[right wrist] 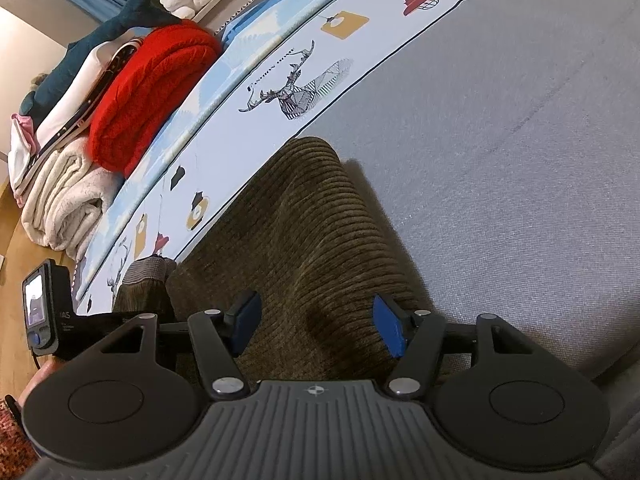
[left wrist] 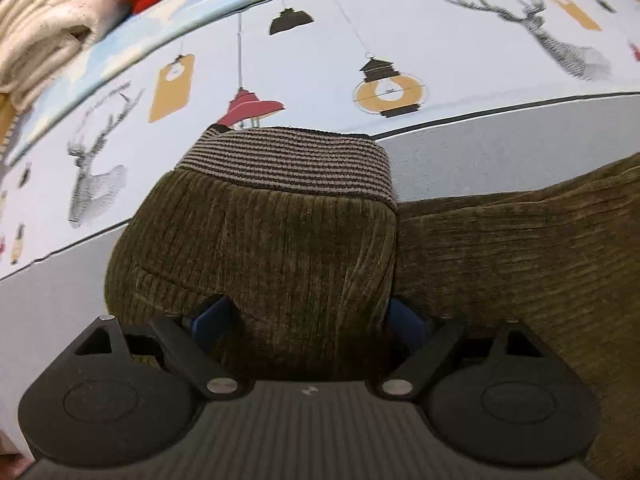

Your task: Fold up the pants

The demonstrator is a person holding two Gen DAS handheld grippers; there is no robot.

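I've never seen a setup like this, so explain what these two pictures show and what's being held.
Each picture comes from a camera on a hand-held two-finger gripper, looking forward along its blue-padded fingers. One shows the left gripper, the other the right gripper. A person holds them; there is no robot arm. Olive-green corduroy pants with a brown-striped waistband lie on a grey bed surface edged by a lamp-and-deer printed sheet. The left gripper's pads sit on either side of a bunched part near the waistband; whether it pinches is unclear. The right gripper is open over a leg.

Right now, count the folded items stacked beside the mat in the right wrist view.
3, perhaps more hidden: red blanket on top, cream blanket beneath it, white garment behind.
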